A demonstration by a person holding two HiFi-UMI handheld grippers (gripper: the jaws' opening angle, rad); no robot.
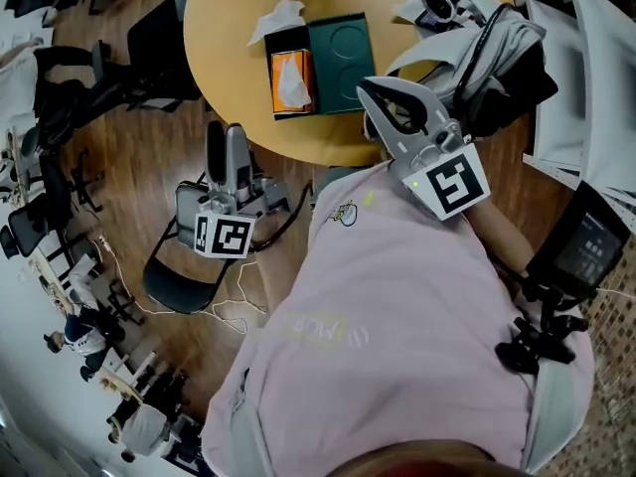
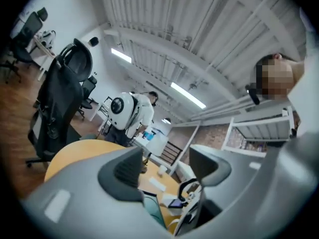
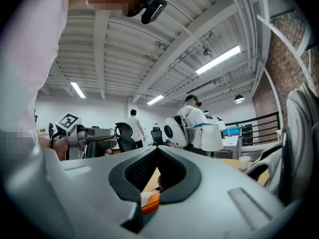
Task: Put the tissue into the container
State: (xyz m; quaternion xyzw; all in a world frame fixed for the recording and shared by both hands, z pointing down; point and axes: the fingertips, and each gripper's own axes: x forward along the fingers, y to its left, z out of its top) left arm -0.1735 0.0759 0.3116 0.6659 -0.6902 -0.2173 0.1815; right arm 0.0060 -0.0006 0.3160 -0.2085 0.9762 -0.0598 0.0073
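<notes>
Found tissue (image 1: pixel 276 16) crumpled on the desk (image 1: pixel 224 28), at the far left corner of the orange tissue box (image 1: pixel 291 79) (also spotted a second sheet poking up through the box slot). Located dark green container (image 1: pixel 340 53) flush against the box's right side; could not tell whether lidded.

Logged left hand-held gripper (image 1: pixel 225 132) low and off the desk, near a chair (image 1: pixel 179 276), jaws apart, nothing between them. Logged right hand-held gripper (image 1: pixel 368 92) at the near desk rim, just beside the container, jaws together, empty.

Judged step in hand: reach for the loose tissue, not yet begun. To do it well:
- Bring the left one, already parted, up over the rim.
- Come down on the sheet from above.
- Pinch a raised fold rather than scrape the desk.
- Stay clear of the box to avoid dragging it.
- Carry across and release only once well over the container.
</notes>
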